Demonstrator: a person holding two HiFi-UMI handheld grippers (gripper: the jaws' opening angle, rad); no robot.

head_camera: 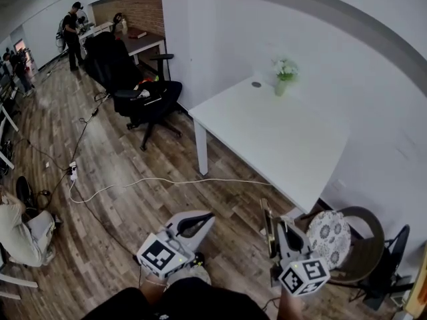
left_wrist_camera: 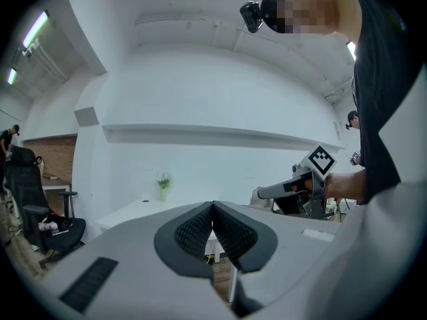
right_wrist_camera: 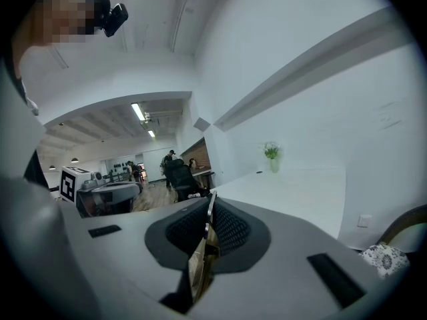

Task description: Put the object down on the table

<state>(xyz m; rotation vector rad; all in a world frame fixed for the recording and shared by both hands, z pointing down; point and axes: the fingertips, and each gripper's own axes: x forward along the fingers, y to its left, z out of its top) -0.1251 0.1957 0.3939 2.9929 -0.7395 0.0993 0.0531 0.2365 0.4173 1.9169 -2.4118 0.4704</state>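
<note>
In the head view my left gripper is at about 7 o'clock, low over the wooden plank floor. In its own view the black ribbed pads are pressed together, with nothing between them.

My right gripper is at about 5 o'clock. Its jaws pinch a thin flat panel with a pale brown edge, which stands upright on its edge. I cannot tell its material.

The panel is therefore in the air and not yet on the white rectangular table, which lies towards 12 o'clock from it. A small vase of white flowers stands near the table's far edge.

I judge the panel to be light and stiff, but so thin that it may tip or slide once released. A hold near one edge seems right to me, and the panel should be laid flat on bare tabletop, well apart from the vase.
</note>
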